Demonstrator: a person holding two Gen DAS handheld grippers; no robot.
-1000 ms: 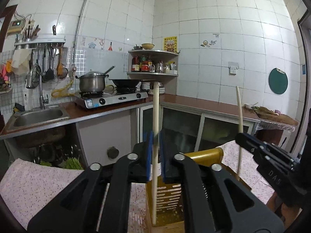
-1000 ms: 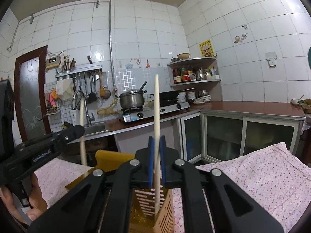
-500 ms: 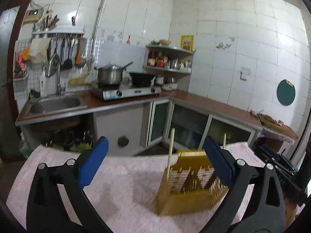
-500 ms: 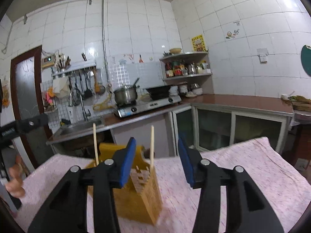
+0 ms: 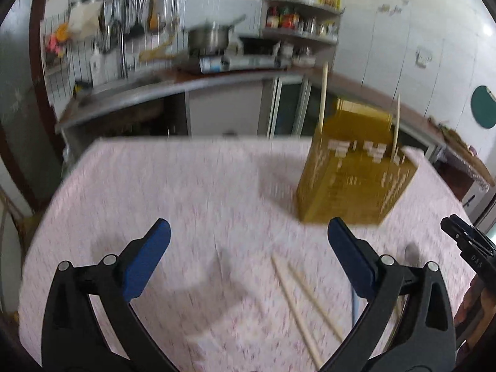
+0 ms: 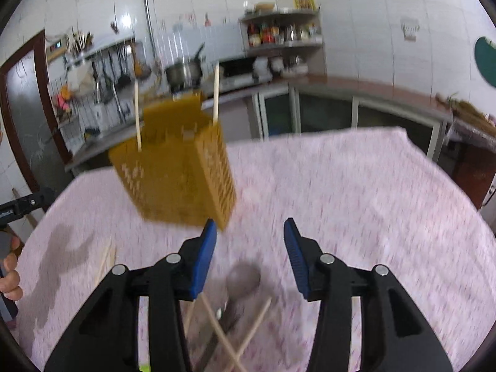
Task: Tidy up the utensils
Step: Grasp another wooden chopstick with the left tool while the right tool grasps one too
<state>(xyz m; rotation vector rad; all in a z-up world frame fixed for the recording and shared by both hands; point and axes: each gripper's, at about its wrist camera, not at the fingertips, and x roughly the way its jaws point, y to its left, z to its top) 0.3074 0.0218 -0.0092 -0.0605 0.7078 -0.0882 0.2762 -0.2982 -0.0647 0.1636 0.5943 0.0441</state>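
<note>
— Two chopsticks stand upright in the yellow holder (image 5: 353,173), one (image 5: 322,96) at its left corner and one (image 5: 396,124) at its right as the left camera sees it.

— And the holder itself?

— It sits on the pink flowered tablecloth (image 5: 186,192), toward the far side of the table, ahead and to the right of the left gripper (image 5: 248,245).

— What is that gripper doing?

— Its blue fingers (image 5: 145,260) are spread very wide, with nothing between them but cloth. Two loose chopsticks (image 5: 303,300) lie flat on the cloth, side by side, just inside its right finger.

— The right gripper?

— The right gripper (image 6: 249,248) is partly open, roughly half as wide as the other, and holds nothing. The holder is just beyond its left finger from that camera.

— Anything under it?

— A metal spoon (image 6: 238,288) lies on the cloth below the gap between the fingers, bowl pointing away. Beside its handle two more chopsticks (image 6: 245,334) lie crossed over each other. Another pair (image 6: 107,257) lies further left, though the blur makes it hard to read.

— Is the person visible?

— Only fingertips of a hand (image 6: 11,274) at the left edge of the right camera's view, on the other gripper's handle.
</note>
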